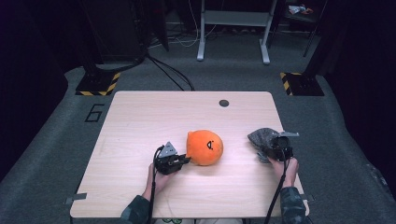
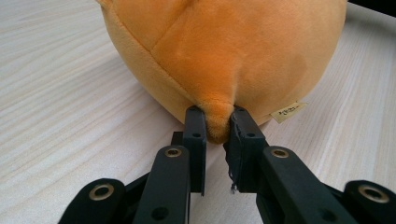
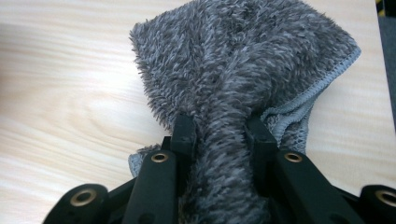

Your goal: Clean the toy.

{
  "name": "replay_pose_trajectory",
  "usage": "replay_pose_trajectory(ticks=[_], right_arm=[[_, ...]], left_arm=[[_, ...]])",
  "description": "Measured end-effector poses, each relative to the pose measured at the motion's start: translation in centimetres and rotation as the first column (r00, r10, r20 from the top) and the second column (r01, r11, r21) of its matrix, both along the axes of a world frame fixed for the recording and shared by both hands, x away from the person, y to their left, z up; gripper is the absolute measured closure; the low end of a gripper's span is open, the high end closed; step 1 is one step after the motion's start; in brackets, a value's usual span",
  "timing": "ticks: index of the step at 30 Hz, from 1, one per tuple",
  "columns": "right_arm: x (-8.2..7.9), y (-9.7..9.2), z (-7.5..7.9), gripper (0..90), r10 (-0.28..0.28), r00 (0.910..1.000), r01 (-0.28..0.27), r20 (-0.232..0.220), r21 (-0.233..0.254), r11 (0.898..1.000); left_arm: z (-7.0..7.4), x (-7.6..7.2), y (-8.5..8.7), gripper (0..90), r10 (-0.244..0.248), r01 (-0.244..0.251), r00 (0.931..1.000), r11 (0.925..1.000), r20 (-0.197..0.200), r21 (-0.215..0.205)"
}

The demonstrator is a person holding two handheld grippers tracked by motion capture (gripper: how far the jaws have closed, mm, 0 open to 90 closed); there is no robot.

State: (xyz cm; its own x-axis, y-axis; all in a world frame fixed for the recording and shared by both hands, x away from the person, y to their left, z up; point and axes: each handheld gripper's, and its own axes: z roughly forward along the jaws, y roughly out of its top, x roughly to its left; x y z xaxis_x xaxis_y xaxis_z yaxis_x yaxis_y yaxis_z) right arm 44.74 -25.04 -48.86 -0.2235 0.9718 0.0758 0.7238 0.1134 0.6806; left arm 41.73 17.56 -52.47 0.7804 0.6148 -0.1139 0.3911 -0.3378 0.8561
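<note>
left gripper [image 2: 214, 122]: jaws closed on a small pinch of orange fabric low on the plush [image 2: 224, 56]. both pads press the fold from either side; the fold bulges out between them. in the high view the left gripper [image 1: 185, 160] meets the plush [image 1: 205, 147] at its near-left side, with the left hand [image 1: 159, 179] behind it toward the near table edge.

right gripper [image 3: 219, 128]: jaws clamped on a bunched fold of the grey cloth [image 3: 243, 60]. the pile fills the gap between the pads, and the rest of the cloth fans out beyond the jaws. a stitched hem and a thinner mesh-like underside show to the right of the jaws. in the high view the right gripper [image 1: 273, 149] sits to the right of the plush, well apart from it, with the cloth [image 1: 263, 136] just beyond the jaws and the right hand [image 1: 287, 169] on the near side.

plush: round, orange, resting on the table [image 1: 140, 121], roughly mid-table and a little toward the near edge. a small dark face mark lies on its upper right part. a pale tag [image 2: 289, 112] sticks out low on it, just right of the pinched fold.

cloth: resting on the table right of the plush, close to the table's right edge.

a dark round hole [image 1: 224, 103] in the table lies beyond the plush, near the far edge.
</note>
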Motion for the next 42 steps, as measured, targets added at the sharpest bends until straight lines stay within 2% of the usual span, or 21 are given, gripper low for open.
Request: replay_pose_trajectory(ticks=[2,6,9,15,17,18,22,27,28,30,33,35,36,38,39,42], right_arm=[[-0.2,0.4,0.8,70.2,0.028,0.9991,-0.028,0.030,-0.006,1.000],[-0.5,1.5,2.3,70.1,0.065,0.9963,-0.066,0.056,0.008,0.998],[-0.6,2.6,3.2,70.0,0.105,0.9917,-0.106,0.074,0.010,0.994],[-0.6,4.7,4.4,69.8,0.172,0.9816,-0.174,0.083,0.015,0.985],[-0.5,5.4,4.7,69.7,0.206,0.9753,-0.208,0.080,0.013,0.978],[-0.5,5.8,4.9,69.7,0.206,0.9755,-0.208,0.076,0.016,0.978],[-0.4,7.3,5.7,69.6,0.248,0.9654,-0.251,0.080,0.020,0.968],[-0.3,9.1,6.8,69.4,0.293,0.9516,-0.296,0.091,0.019,0.955],[-0.2,9.5,7.0,69.3,0.312,0.9457,-0.314,0.091,0.012,0.949],[-0.2,10.4,7.4,69.2,0.327,0.9406,-0.330,0.091,0.018,0.944],[-0.1,11.5,8.0,69.1,0.368,0.9243,-0.369,0.101,-0.003,0.929],[0.0,12.3,8.4,69.0,0.383,0.9190,-0.384,0.095,-0.005,0.923],[0.1,12.7,8.6,69.0,0.399,0.9116,-0.400,0.097,-0.017,0.916],[0.1,13.6,8.9,69.0,0.407,0.9099,-0.408,0.080,-0.010,0.913],[0.2,14.0,8.9,68.9,0.423,0.9025,-0.423,0.081,-0.022,0.906],[0.5,15.3,9.1,68.8,0.453,0.8894,-0.452,0.064,-0.028,0.892]], left_arm=[[0.0,0.0,0.0,78.6,-0.002,0.002,1.0000,1.0000,-0.002,0.003],[0.0,-0.1,0.0,78.5,0.001,-0.001,0.9998,1.0000,0.020,0.003],[0.0,-0.1,0.0,78.5,-0.006,0.006,0.9999,1.0000,0.015,0.003],[0.0,-0.2,-0.1,78.4,-0.002,0.002,0.9998,1.0000,0.021,-0.001],[0.0,-0.1,0.0,78.4,-0.008,0.008,0.9998,1.0000,0.016,0.002],[0.0,-0.1,0.0,78.3,-0.007,0.007,0.9997,1.0000,0.025,0.006],[0.0,-0.2,-0.1,78.3,-0.001,0.001,0.9996,1.0000,0.028,0.002],[0.0,-0.2,-0.1,78.0,-0.006,0.006,0.9996,0.9999,0.028,0.010],[0.0,-0.2,-0.1,78.0,-0.005,0.005,0.9996,0.9999,0.027,0.009],[0.0,-0.2,-0.1,78.0,-0.006,0.006,0.9996,0.9999,0.027,0.010],[0.0,-0.2,-0.1,78.0,-0.006,0.006,0.9996,0.9999,0.027,0.011],[0.0,-0.2,-0.1,77.9,-0.005,0.004,0.9997,0.9999,0.025,0.010],[0.0,-0.2,-0.1,78.0,-0.006,0.006,0.9996,0.9999,0.026,0.012],[0.0,-0.2,-0.1,77.9,0.000,0.000,0.9996,1.0000,0.028,0.006],[0.0,-0.2,-0.1,77.9,0.000,0.000,0.9996,1.0000,0.028,0.006],[0.0,-0.2,-0.1,77.9,0.000,0.000,0.9996,1.0000,0.028,0.006]])
